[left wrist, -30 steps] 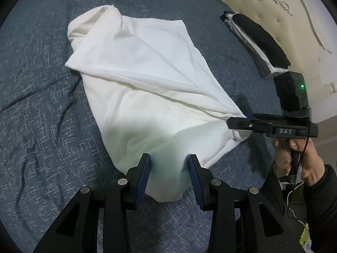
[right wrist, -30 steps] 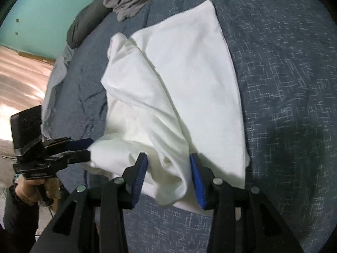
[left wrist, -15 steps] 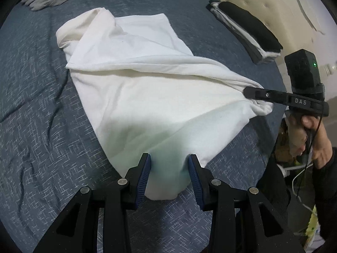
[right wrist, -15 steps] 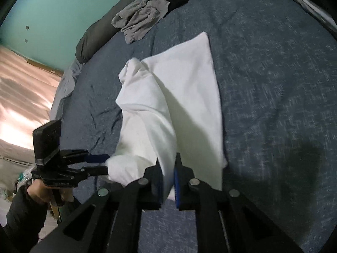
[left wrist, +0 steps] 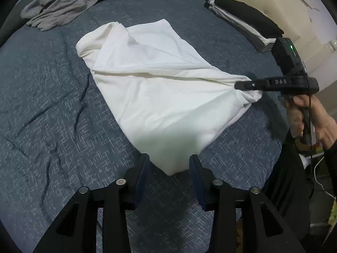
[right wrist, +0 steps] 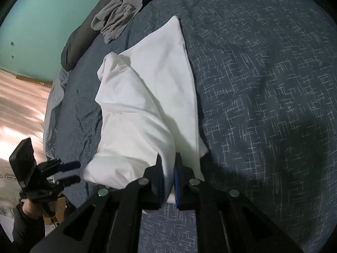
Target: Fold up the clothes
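A crumpled white cotton garment [left wrist: 155, 97] is spread on the dark blue bed cover flecked with white [left wrist: 48, 97], roughly in the middle of the bed. Its far edge lies flat and straight on the cover, while the near part is lifted into loose folds.

The right tool [right wrist: 169, 181] is pressed together on a bunched corner of the white garment, with cloth seen between its blue pads [right wrist: 176, 181]. In the left wrist view the same tool [left wrist: 242, 85] is seen from the side, gripping the garment's corner at the right, held by a hand [left wrist: 311, 116] in a dark sleeve. The letters "DAS" are printed in white on its black body, and a small green light glows on the black box above it.

The left tool [left wrist: 169, 172] is spread, its jaws having just been opening; the near corner of the garment lies between the 2 fingers [left wrist: 143, 175] but is not pressed by them. In the right wrist view this tool [right wrist: 69, 172] stands just beside the garment's left end, apart from it.

Wide open cover is left to the right of the garment and in front of it. A heap of grey clothes [left wrist: 61, 10] lies near the far edge of the bed, well apart. A folded stack of black and grey clothes [left wrist: 244, 19] rests beside the cream tufted headboard [left wrist: 280, 2]. A teal wall [right wrist: 42, 21] is seen beyond the bed.
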A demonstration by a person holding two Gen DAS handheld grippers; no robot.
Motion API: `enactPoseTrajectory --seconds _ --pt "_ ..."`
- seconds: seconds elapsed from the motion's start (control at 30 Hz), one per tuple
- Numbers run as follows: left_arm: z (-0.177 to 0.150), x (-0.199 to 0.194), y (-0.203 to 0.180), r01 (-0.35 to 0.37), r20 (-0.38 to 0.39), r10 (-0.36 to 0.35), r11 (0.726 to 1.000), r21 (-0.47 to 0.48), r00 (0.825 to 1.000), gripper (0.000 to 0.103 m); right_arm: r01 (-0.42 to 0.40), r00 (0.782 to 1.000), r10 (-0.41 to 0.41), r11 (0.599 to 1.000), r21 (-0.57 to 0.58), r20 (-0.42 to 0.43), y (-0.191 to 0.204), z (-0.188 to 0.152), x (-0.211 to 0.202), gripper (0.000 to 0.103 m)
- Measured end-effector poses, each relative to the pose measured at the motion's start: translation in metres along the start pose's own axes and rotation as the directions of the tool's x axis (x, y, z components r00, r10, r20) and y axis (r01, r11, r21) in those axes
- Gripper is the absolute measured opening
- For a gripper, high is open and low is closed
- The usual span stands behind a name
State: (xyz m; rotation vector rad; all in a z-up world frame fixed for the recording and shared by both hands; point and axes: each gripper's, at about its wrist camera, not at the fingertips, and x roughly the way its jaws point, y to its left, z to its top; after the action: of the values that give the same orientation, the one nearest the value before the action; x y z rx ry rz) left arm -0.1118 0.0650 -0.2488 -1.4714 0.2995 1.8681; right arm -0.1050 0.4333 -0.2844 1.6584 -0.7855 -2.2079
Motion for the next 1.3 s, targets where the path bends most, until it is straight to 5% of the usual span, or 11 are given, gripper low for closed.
enactPoseTrajectory --seconds 0.1,0.37,0.57,0.73,0.97,1.2,1.3 --pt "-0.003 0.009 -0.011 -0.04 0.0 0.04 0.999 0.017 0.999 0.056 0.01 1.0 -0.01 1.0 -0.006 0.001 0.006 -0.003 0.001 0.008" --pt "-0.006 0.041 -0.029 -0.203 0.029 0.203 0.979 0.017 0.979 0.057 0.011 1.0 -0.012 1.0 0.003 0.02 0.016 -0.01 -0.004 0.008" --pt "-0.003 0.042 -0.019 -0.238 0.065 0.241 0.97 -0.052 0.968 0.057 0.035 0.999 -0.035 0.999 -0.012 0.036 0.024 -0.012 -0.006 0.008" --pt "-0.003 0.038 -0.021 -0.289 0.029 0.288 0.955 0.071 0.957 0.03 0.046 0.998 -0.045 0.999 -0.018 0.049 0.023 -0.009 -0.008 0.007" --pt "-0.014 0.038 -0.027 -0.36 -0.013 0.378 0.893 0.27 0.926 0.026 0.052 0.997 -0.049 0.997 -0.049 0.06 0.03 -0.007 -0.009 0.007" --pt "-0.025 0.046 -0.019 -0.319 -0.078 0.357 0.897 0.306 0.931 0.026 0.092 0.995 -0.091 0.995 -0.037 0.028 0.023 -0.011 0.001 0.007" --pt "-0.027 0.03 -0.008 -0.277 -0.042 0.292 0.937 0.214 0.956 0.027 0.077 0.997 -0.076 0.996 -0.037 0.029 0.023 -0.012 0.001 0.007"
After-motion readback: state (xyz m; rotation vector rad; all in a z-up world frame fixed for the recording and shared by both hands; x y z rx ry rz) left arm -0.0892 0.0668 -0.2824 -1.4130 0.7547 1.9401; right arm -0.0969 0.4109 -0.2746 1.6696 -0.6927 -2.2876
